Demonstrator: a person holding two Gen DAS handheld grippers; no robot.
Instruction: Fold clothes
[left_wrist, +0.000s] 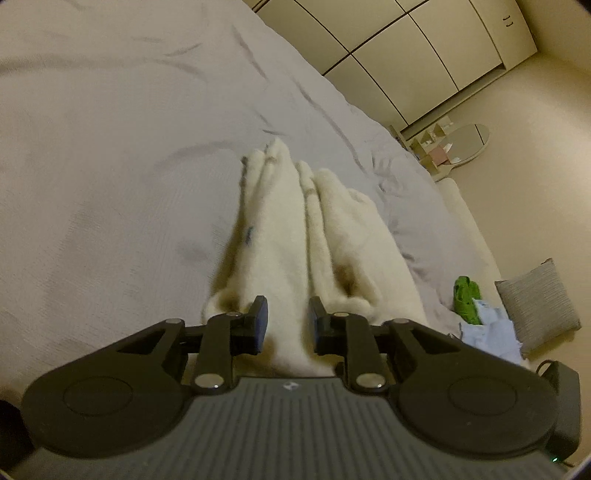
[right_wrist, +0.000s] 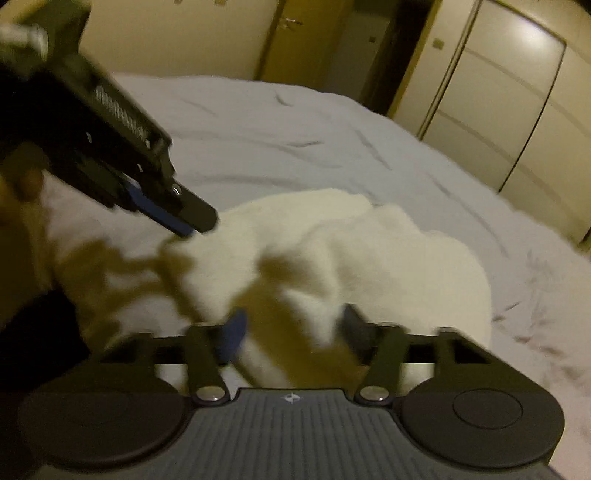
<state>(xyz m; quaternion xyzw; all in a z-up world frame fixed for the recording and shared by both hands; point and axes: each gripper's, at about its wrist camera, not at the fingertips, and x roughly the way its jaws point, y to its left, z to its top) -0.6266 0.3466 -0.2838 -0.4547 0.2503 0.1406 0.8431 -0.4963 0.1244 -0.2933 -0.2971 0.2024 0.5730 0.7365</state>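
A fluffy white garment (left_wrist: 280, 229) lies bunched in long folds on the pale bedsheet (left_wrist: 110, 147). My left gripper (left_wrist: 288, 328) is shut on its near end, the cloth pinched between the blue pads. In the right wrist view the same white garment (right_wrist: 351, 251) is heaped on the bed (right_wrist: 258, 122), and the left gripper (right_wrist: 188, 225) comes in from the upper left, biting the garment's edge. My right gripper (right_wrist: 293, 328) hangs over the heap with its jaws wide apart. A blurred fold of cloth sits between the fingers, and I see no pad pressing on it.
Cream wardrobe doors (left_wrist: 406, 55) (right_wrist: 517, 92) stand beyond the bed. To the right of the bed lie a grey pillow (left_wrist: 535, 302), a green garment (left_wrist: 467, 299) and a light blue cloth (left_wrist: 491, 332). A person's hand (right_wrist: 26, 184) holds the left gripper.
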